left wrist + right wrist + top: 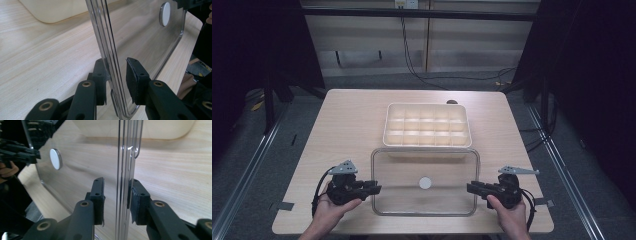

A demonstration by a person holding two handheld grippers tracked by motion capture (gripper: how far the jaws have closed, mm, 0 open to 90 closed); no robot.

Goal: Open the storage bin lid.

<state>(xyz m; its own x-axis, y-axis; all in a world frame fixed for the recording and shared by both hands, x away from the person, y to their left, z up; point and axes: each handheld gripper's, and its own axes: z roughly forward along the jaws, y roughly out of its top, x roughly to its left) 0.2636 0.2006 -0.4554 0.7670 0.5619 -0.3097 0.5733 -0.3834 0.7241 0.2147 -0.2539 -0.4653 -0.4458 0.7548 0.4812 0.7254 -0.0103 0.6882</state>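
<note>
Clear lid (425,182) lies flat, long axis running claw (373,188) to claw (471,188).

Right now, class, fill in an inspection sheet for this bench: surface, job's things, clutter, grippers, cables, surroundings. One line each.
Surface: pale wooden table, bare around the two items.
Job's things: cream plastic tray with a grid of compartments, compartments look empty; clear rectangular plastic lid with a white round disc at its centre, on the near side of the tray.
Clutter: nothing seen.
Grippers: left gripper at the lid's left edge, right gripper at its right edge; each straddles the rim, jaws open, with a gap visible on one side.
Cables: black cable trails from the left gripper; black wires beyond the table.
Surroundings: dark curtains, grey floor, metal rails.
</note>
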